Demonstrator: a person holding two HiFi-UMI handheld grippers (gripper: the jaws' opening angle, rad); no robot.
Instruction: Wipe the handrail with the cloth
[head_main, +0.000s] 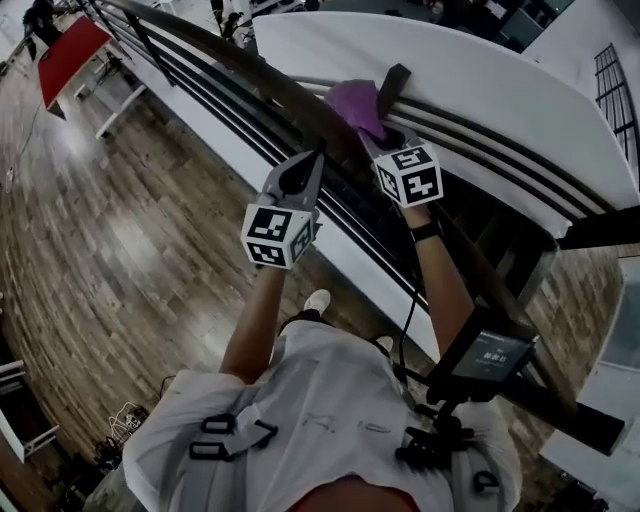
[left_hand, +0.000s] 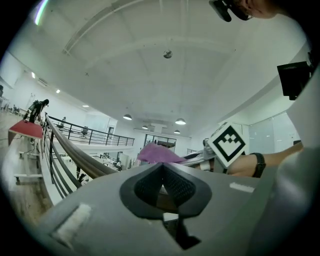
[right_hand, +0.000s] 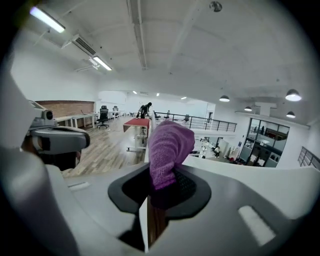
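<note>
Duly found right gripper clamped on purple cloth, held against wooden handrail. Found left gripper with jaws together, nothing seen between them, just beside the rail. Judged best to press cloth flat and draw it along the rail with steady contact and a firm grip. Noted cloth as knitted and bunched, standing out of the jaws in a rounded fold.

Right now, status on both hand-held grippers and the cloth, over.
Status: left hand-held gripper shut, empty, beside the handrail; right hand-held gripper shut on purple cloth, held up at the handrail. No obstruction seen along it.
</note>
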